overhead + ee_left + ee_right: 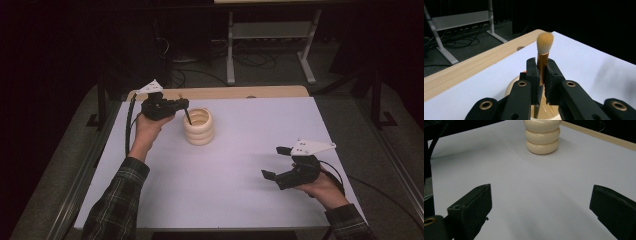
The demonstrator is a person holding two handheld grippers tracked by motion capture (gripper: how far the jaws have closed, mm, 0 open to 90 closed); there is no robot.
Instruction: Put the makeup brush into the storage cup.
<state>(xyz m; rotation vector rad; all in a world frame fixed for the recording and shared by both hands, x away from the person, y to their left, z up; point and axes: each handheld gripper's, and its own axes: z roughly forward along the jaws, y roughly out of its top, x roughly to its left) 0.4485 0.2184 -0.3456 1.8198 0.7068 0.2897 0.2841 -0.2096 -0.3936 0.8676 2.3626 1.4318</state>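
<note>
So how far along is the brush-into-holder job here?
Done: the left gripper is shut on the makeup brush. In hand: the brush's dark handle end sits over or in the mouth of the cream ringed holder. Left: letting go. The right gripper waits open.

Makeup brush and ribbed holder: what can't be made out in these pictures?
- Brush lower handle: in the left gripper view the left gripper, shut on it, covers its middle.
- Brush tip in the high view: too small and dark to tell if it touches the holder inside.
- Holder's top: cut off by the upper edge in the right gripper view.
- Holder's contents: hidden by its rim.
</note>
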